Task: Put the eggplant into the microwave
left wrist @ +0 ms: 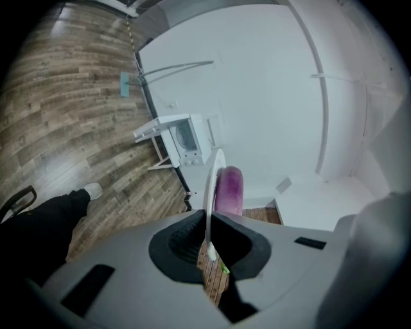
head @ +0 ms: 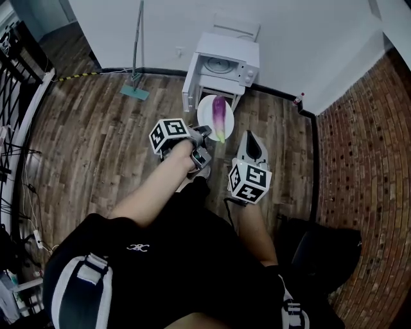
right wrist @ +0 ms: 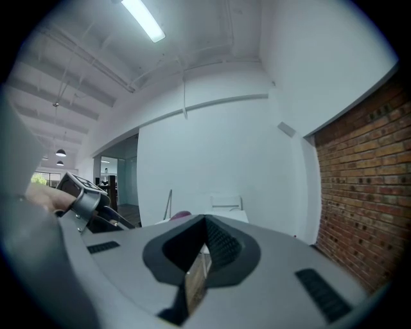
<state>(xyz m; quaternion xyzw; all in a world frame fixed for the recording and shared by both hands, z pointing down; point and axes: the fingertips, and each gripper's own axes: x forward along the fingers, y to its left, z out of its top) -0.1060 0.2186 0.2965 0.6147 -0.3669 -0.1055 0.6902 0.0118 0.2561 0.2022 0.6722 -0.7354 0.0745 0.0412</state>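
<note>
Left gripper [head: 207, 132]: jaws pinch plate [head: 205, 113] rim, eggplant [head: 219, 113] on it.
Right gripper [head: 252, 145]: jaws pressed together, empty.
Risk: plate tips in edge grip, eggplant rolls off before microwave [head: 221, 65].

A: Loc type?
B: Sparse indoor test rm, prob in office bldg. Wood-plank floor [head: 96, 148], white wall [head: 308, 38], brick wall [head: 366, 160], microwave [head: 226, 64] on sm white table [head: 221, 81], mop [head: 136, 77] leaning nearby.
A: Ceiling?
B: Exposed, w/ tube light [right wrist: 146, 19]; glazed office area beyond.
</note>
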